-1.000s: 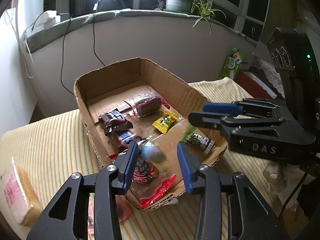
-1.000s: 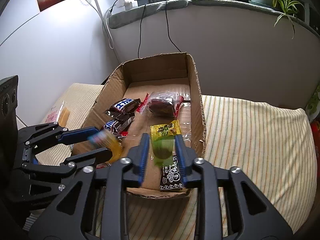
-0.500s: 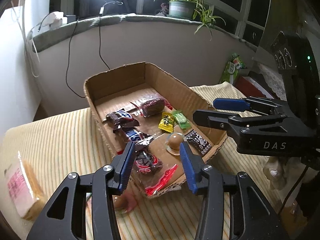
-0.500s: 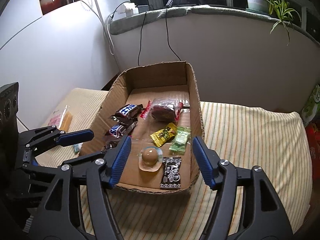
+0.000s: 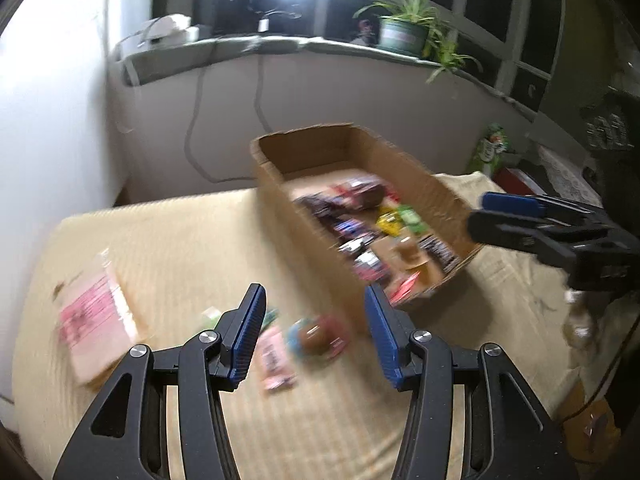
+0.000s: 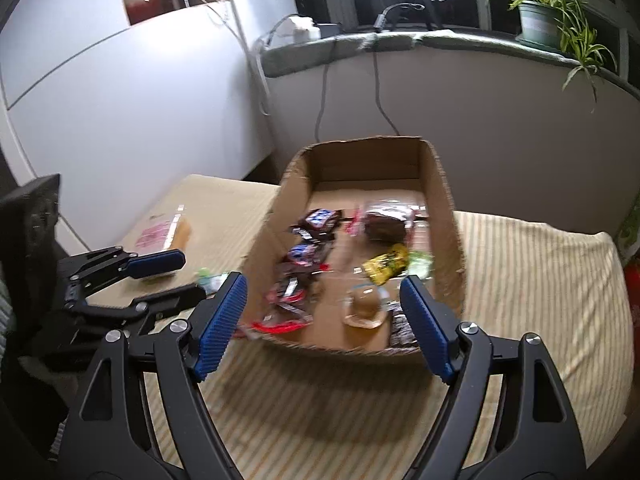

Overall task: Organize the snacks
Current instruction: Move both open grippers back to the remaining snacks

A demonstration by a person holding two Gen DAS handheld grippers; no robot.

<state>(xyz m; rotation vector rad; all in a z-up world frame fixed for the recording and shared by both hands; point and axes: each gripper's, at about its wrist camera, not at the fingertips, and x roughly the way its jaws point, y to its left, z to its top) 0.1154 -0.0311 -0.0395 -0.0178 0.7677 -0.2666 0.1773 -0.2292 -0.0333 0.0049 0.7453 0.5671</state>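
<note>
left tongs (image 5: 312,332) | spread wide, empty; right tongs (image 6: 324,320) | spread wide, empty

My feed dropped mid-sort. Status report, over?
Left gripper open, empty, above loose snacks on the striped cloth. Right gripper open, empty, facing the cardboard box. Nothing blocking.

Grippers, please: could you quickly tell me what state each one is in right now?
Left gripper: open, holding nothing, above loose snacks on the striped cloth.
Right gripper: open wide, empty, facing the cardboard box.
</note>
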